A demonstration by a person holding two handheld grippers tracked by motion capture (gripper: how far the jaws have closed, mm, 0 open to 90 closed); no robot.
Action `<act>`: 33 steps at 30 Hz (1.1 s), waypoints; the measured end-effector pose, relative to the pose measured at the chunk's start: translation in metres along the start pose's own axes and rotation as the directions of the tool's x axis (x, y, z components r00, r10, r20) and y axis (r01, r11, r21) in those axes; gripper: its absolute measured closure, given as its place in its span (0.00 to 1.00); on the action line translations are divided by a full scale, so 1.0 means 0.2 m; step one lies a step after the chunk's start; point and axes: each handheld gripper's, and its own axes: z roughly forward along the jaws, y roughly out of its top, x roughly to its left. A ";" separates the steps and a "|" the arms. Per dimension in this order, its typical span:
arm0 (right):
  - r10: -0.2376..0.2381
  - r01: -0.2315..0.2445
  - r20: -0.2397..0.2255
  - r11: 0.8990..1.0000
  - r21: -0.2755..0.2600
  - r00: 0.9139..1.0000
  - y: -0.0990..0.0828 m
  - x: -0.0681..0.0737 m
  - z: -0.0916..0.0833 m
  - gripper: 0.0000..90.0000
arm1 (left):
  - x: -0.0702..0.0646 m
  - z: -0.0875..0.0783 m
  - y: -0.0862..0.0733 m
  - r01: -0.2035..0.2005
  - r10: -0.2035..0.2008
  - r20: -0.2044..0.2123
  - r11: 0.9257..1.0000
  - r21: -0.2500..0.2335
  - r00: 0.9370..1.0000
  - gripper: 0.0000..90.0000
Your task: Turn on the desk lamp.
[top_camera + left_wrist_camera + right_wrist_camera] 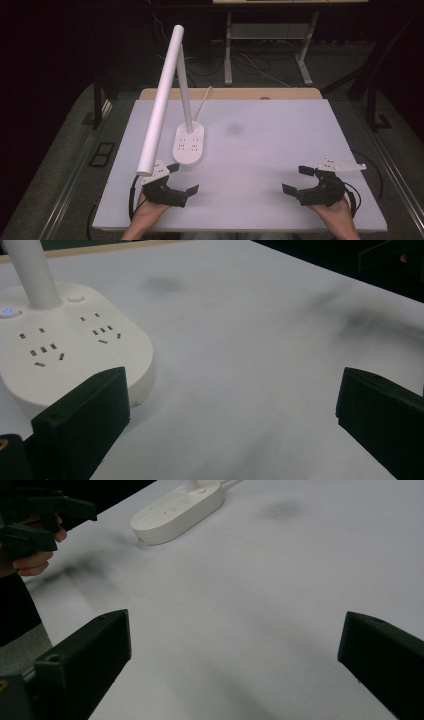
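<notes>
Nothing looks started: your left gripper (183,177) and right gripper (296,180) both hover with jaws spread wide, holding nothing. The lamp (188,145) stands untouched on the table (280,140), just beyond your left gripper

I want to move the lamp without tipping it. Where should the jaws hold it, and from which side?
Probably the upright post, low, just above the flat socket base. The post is thin and round, fitting between open jaws, while the base is wide. Come from the left gripper side, nearest it.
</notes>
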 end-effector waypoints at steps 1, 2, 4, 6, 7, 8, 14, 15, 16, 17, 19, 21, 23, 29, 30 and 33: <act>-0.007 0.007 -0.001 1.000 0.007 1.000 0.00 0.00 0.00 0.00 | 0.00 0.00 0.00 0.001 -0.001 0.002 1.000 0.000 1.000 0.00; -0.005 0.005 -0.001 1.000 0.011 1.000 0.00 0.00 0.00 0.00 | 0.00 0.00 0.00 0.001 -0.001 0.002 1.000 0.002 1.000 0.00; -0.007 0.007 -0.001 1.000 0.014 1.000 0.00 0.00 0.00 0.00 | 0.00 0.00 0.00 0.002 -0.002 0.005 1.000 0.007 1.000 0.00; -0.007 0.007 -0.003 1.000 0.016 1.000 0.00 0.00 0.00 0.00 | 0.00 0.00 0.00 0.001 -0.001 0.006 1.000 0.010 1.000 0.00; -0.007 0.007 -0.003 1.000 0.017 1.000 0.00 0.00 0.00 0.00 | 0.00 0.00 0.00 0.006 -0.006 0.008 1.000 0.008 1.000 0.00; -0.008 0.008 -0.003 1.000 0.020 1.000 0.00 0.00 0.00 0.00 | 0.00 0.00 0.00 0.006 -0.006 0.008 1.000 0.008 1.000 0.00; -0.002 0.002 -0.004 1.000 0.029 1.000 0.01 -0.01 0.00 0.00 | 0.01 -0.01 0.00 0.003 -0.004 0.006 1.000 0.010 1.000 0.00; -0.004 0.004 -0.004 1.000 0.028 1.000 0.01 -0.01 0.00 0.00 | 0.01 -0.01 0.00 0.003 -0.004 0.006 1.000 0.010 1.000 0.00; -0.005 0.006 -0.004 0.999 0.033 1.000 0.01 -0.01 0.00 0.00 | 0.00 -0.01 0.00 0.001 -0.001 0.007 1.000 0.012 1.000 0.01; -0.004 0.004 -0.005 0.999 0.036 1.000 0.01 -0.01 0.00 0.00 | 0.00 -0.01 0.00 0.001 -0.001 0.007 1.000 0.012 1.000 0.01; -0.002 0.002 -0.004 0.999 0.035 1.000 0.02 -0.01 0.00 0.00 | 0.00 0.00 0.00 -0.003 0.002 0.009 1.000 0.015 1.000 0.01; 0.000 0.000 -0.007 0.999 0.043 1.000 0.02 -0.01 -0.01 0.00 | 0.00 0.00 0.00 -0.002 0.002 0.008 1.000 0.017 1.000 0.01; -0.003 0.004 -0.010 0.999 0.049 1.000 0.03 -0.01 0.00 0.00 | 0.00 0.00 0.00 0.000 0.000 0.007 1.000 0.018 1.000 0.01; -0.011 0.012 -0.015 0.998 0.061 1.000 0.05 0.00 0.00 0.00 | 0.00 0.00 0.00 0.003 -0.003 0.005 1.000 0.022 1.000 0.01; -0.014 0.015 -0.015 0.998 0.063 1.000 0.06 0.00 0.00 0.00 | 0.01 0.00 0.00 -0.001 0.000 0.006 1.000 0.022 1.000 0.01; -0.017 0.017 -0.013 0.998 0.064 1.000 0.07 -0.01 0.00 0.00 | 0.01 0.00 0.00 0.003 -0.003 0.006 1.000 0.020 1.000 0.01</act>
